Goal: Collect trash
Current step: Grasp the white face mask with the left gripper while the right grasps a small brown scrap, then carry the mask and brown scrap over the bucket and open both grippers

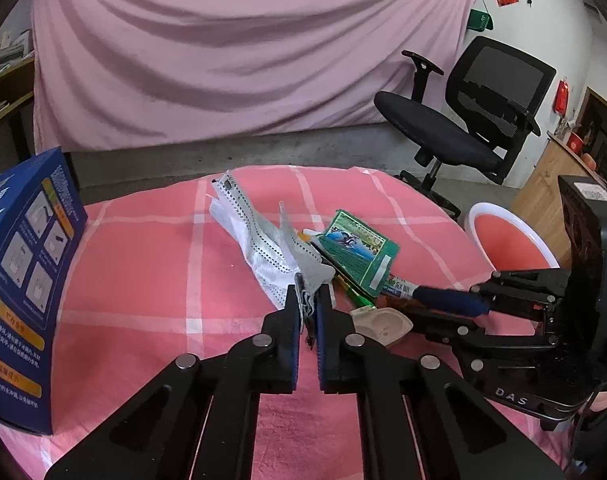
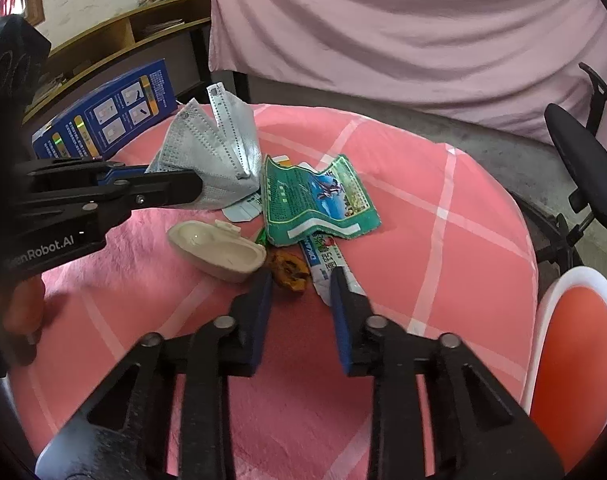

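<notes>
My left gripper (image 1: 308,300) pinches the limp, light face mask (image 1: 259,240) by its near corner; my right gripper (image 2: 301,280) stands partly spread around the orange scrap (image 2: 289,270), crumbly-looking.

Soft, matt pink checked cloth (image 2: 423,184) covers the table. The grey face mask (image 2: 211,152) looks like pleated, dimpled non-woven fabric. Glossy printed film on the crumpled green wrapper (image 2: 323,204). The cream tray (image 2: 219,250) is smooth, shiny plastic, and the blue box (image 1: 23,280) is slick coated cardboard.
</notes>
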Action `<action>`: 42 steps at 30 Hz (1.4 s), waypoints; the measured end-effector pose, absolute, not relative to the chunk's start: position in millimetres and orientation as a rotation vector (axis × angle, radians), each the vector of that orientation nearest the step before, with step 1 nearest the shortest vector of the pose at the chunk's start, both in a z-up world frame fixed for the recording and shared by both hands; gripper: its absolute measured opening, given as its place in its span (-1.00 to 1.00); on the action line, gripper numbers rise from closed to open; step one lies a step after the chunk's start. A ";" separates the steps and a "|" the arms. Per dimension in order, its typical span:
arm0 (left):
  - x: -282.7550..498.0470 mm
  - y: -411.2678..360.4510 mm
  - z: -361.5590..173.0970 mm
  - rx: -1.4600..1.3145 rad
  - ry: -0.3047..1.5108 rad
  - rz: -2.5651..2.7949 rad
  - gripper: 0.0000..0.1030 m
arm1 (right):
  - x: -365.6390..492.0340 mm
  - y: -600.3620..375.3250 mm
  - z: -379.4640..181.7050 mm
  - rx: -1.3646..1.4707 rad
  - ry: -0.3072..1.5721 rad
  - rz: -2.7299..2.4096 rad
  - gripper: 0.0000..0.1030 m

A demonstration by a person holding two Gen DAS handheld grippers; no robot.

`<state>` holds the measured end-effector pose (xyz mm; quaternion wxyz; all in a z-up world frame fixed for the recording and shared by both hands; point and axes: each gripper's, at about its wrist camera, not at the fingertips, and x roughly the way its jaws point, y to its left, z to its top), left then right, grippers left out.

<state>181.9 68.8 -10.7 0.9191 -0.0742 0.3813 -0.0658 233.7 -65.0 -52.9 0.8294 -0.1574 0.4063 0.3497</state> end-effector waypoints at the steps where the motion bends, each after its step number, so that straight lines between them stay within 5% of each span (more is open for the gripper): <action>1: 180.0 69.6 -9.9 -0.156 0.782 -0.130 -0.92 | 233.8 -64.6 -53.2 -0.336 0.863 0.745 -0.42; 10: 148.4 67.2 2.2 -0.198 0.709 -0.062 -0.97 | 219.5 -77.3 -38.4 -0.292 0.774 0.749 -0.51; 19: 122.1 29.0 29.8 -0.155 0.525 -0.073 -0.97 | 186.0 -129.9 10.5 -0.102 0.489 0.727 -0.51; 31: 110.9 -70.3 90.7 -0.012 0.133 -0.231 -0.97 | 148.4 -217.2 80.2 0.023 0.125 0.533 -0.51; 42: 126.0 -164.5 101.4 0.059 0.044 -0.384 -0.96 | 133.3 -304.5 103.3 0.031 0.011 0.324 -0.51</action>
